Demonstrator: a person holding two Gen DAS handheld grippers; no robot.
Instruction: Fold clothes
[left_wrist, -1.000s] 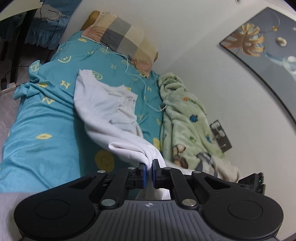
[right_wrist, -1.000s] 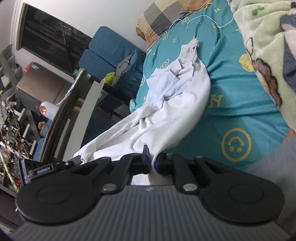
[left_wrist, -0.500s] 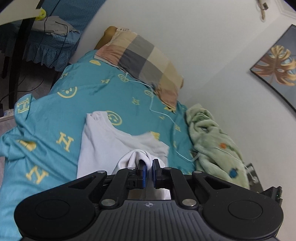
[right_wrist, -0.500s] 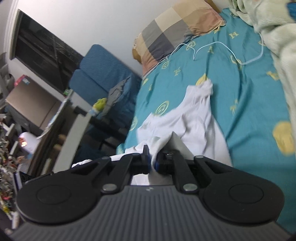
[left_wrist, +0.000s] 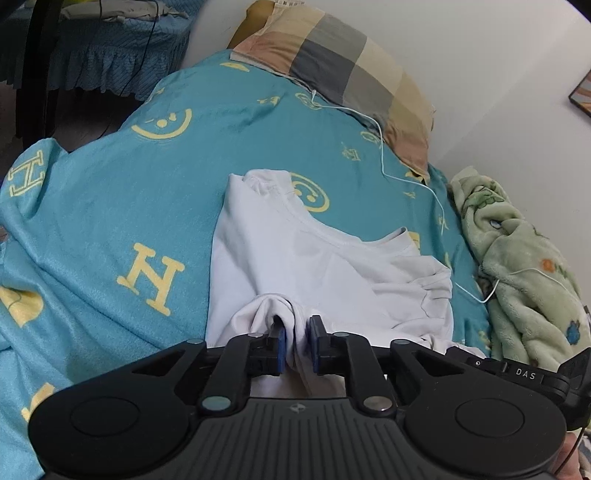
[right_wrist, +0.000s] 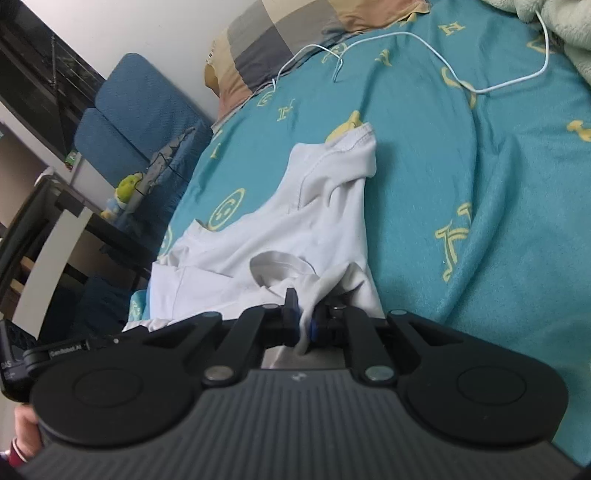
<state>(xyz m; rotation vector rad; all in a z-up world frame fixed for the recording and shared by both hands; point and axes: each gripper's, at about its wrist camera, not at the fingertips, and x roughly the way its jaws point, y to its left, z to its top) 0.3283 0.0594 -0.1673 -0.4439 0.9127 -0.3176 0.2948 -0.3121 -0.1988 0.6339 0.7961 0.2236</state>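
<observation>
A white T-shirt (left_wrist: 295, 254) lies spread on the teal bed sheet (left_wrist: 129, 221), its lower part doubled over onto itself. My left gripper (left_wrist: 295, 332) is low over the near edge of the shirt. Its jaws are opening, and a bunched fold of the shirt still sits loosely between the blue pads. In the right wrist view the T-shirt (right_wrist: 295, 229) shows its collar and one sleeve. My right gripper (right_wrist: 303, 317) is shut on a pinch of its white cloth at the near edge.
A checked pillow (left_wrist: 351, 66) lies at the head of the bed, with a white cable (left_wrist: 382, 155) trailing across the sheet. A green fleece blanket (left_wrist: 524, 266) is heaped by the wall. A blue chair (right_wrist: 140, 110) and a dark desk stand beside the bed.
Both grippers swung forward and down toward the pillow, carrying the shirt's edge over the rest of it. The shirt now lies flatter. The left jaws have parted; the right stayed shut.
</observation>
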